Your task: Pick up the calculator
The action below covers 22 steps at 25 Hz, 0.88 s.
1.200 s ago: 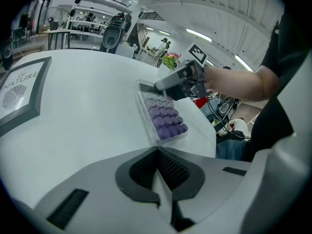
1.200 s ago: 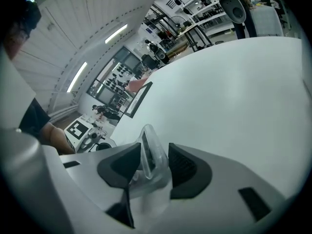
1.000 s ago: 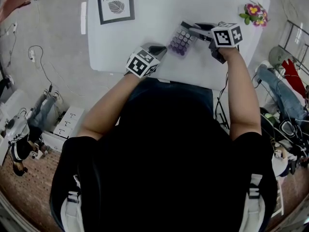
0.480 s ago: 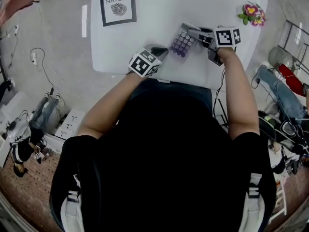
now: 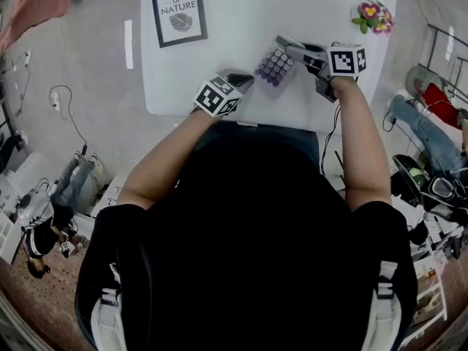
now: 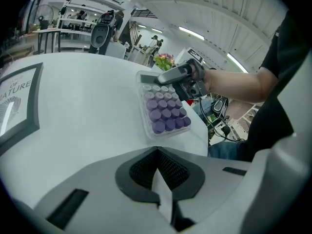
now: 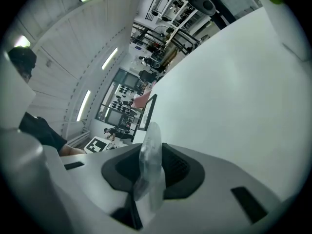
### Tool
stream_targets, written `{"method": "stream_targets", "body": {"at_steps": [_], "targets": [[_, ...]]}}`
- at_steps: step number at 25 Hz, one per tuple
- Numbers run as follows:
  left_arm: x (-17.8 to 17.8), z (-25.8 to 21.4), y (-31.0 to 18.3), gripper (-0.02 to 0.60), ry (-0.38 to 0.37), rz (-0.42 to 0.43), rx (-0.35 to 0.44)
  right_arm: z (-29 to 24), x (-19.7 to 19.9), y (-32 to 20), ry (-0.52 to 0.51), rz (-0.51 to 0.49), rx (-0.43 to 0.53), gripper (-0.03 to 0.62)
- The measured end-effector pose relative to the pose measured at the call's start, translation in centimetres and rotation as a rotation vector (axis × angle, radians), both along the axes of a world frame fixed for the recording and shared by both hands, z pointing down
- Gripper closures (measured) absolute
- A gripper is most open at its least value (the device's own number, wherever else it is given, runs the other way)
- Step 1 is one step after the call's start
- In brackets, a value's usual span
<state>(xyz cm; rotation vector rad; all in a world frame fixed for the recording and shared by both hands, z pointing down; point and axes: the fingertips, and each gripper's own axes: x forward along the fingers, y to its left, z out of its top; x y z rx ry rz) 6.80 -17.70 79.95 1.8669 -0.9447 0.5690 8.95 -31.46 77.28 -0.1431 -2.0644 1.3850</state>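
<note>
Grip on the clear-cased calculator (image 5: 274, 64) with round purple keys, taken by its thin rim.
My right gripper (image 5: 294, 49) has just been closing its jaws and now clamps that rim, the flat body's only hold. It sits near the white table's (image 5: 241, 20) front edge. My left gripper (image 5: 240, 79) rests beside it, jaws together, empty.

Site, as we catalogue it: open lab or workshop hall. Evidence: ribbed white ceiling (image 6: 219, 9) and strip lights (image 6: 192, 33) above the left hand-held gripper (image 5: 240, 77); metal racking (image 6: 73, 22) far ahead of it; floor cables (image 6: 218, 125) to its right; white bench (image 6: 87, 96) beneath it.
</note>
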Motion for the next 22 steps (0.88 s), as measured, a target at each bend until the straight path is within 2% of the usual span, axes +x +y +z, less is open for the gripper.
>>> {"method": "stream_targets", "body": {"at_steps": [15,22], "targets": [[-5.0,-5.9,-1.1,0.565,-0.058,0.057,0.105,-7.7,-0.5,-0.7,-0.074,0.123,0.063,0.485],[-7.1,-8.7,-0.6,0.565,-0.078,0.115,0.157,-11.8,-1.2,-0.6,-0.113,0.176,0.126,0.485]]}}
